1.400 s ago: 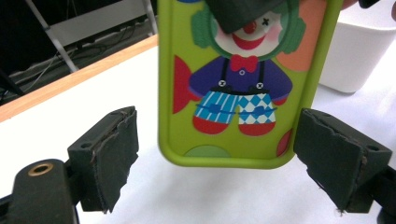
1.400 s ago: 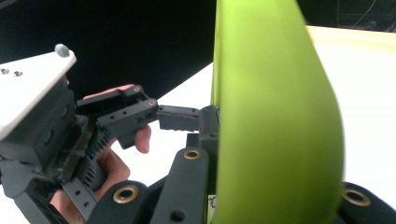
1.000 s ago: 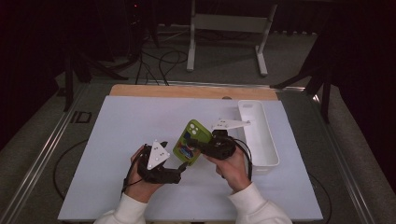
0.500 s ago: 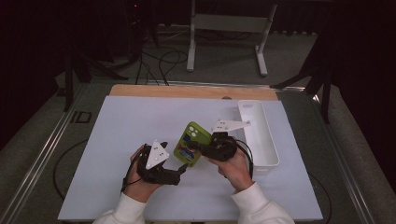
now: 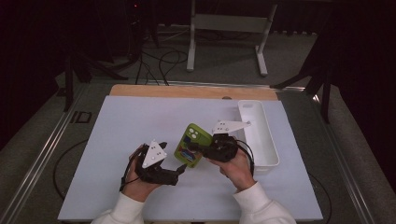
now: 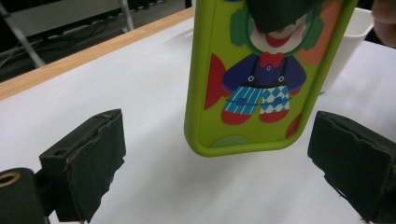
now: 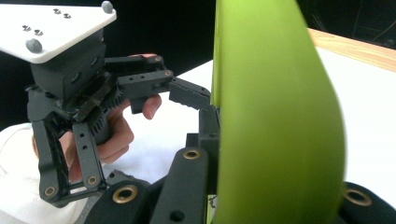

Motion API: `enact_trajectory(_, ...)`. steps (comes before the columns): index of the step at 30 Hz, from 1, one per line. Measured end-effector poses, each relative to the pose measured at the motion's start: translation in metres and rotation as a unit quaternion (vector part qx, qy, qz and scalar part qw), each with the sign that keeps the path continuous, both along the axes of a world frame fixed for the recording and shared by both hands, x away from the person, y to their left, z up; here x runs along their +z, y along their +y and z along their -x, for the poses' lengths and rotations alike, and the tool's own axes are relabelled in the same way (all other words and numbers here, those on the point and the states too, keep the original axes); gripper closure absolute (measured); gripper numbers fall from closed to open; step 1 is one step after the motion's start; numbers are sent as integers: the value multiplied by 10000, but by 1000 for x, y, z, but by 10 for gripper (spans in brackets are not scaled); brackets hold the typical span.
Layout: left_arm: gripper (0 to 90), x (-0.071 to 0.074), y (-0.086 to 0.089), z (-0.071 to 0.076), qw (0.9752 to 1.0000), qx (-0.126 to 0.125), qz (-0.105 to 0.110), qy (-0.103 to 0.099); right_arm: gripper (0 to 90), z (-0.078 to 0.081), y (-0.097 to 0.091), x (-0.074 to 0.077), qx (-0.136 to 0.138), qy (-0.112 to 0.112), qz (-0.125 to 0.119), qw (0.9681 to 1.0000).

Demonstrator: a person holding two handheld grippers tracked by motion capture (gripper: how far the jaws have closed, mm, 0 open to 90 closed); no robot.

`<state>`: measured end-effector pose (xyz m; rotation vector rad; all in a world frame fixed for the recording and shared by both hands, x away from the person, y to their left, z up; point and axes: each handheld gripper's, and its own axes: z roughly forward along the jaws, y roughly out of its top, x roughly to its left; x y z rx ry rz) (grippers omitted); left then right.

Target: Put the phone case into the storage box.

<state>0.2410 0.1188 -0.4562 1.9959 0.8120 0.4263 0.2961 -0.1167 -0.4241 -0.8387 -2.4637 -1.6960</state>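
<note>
A lime-green phone case [image 5: 191,140] with a clown picture [image 6: 261,79] on it is held tilted above the white table cover, and my right gripper [image 5: 195,150] is shut on its upper part. In the right gripper view the case [image 7: 275,116] stands edge-on between my own jaws [image 7: 273,196]. My left gripper [image 5: 183,169] [image 6: 219,161] is open, its two black pads [image 6: 88,156] standing wide on either side of the case's lower end without touching it. A hand holds that left gripper [image 7: 198,109], seen facing the case.
A long white tray [image 5: 261,135] [image 6: 350,37] stands to the right of the hands. The white cover [image 5: 126,135] lies on a wooden tabletop whose edge [image 5: 187,91] runs along the far side. Stands and cables sit on the dark floor beyond.
</note>
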Motion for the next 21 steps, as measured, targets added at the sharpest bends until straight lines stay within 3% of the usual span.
enact_trajectory(6, 50, -2, 2, -1, 9996, -197, 162, 124, 885, 2, -2, 0, 131, -53, -20, 9999)
enact_trajectory(15, 67, -1, 1, 0, 9988, -421, 207, 159, 885, 5, -1, 2, 337, -174, 7, 9993)
enact_trajectory(21, 126, -1, 2, 1, 9980, -525, 299, 172, 885, 7, -1, 3, 573, -222, -10, 9981)
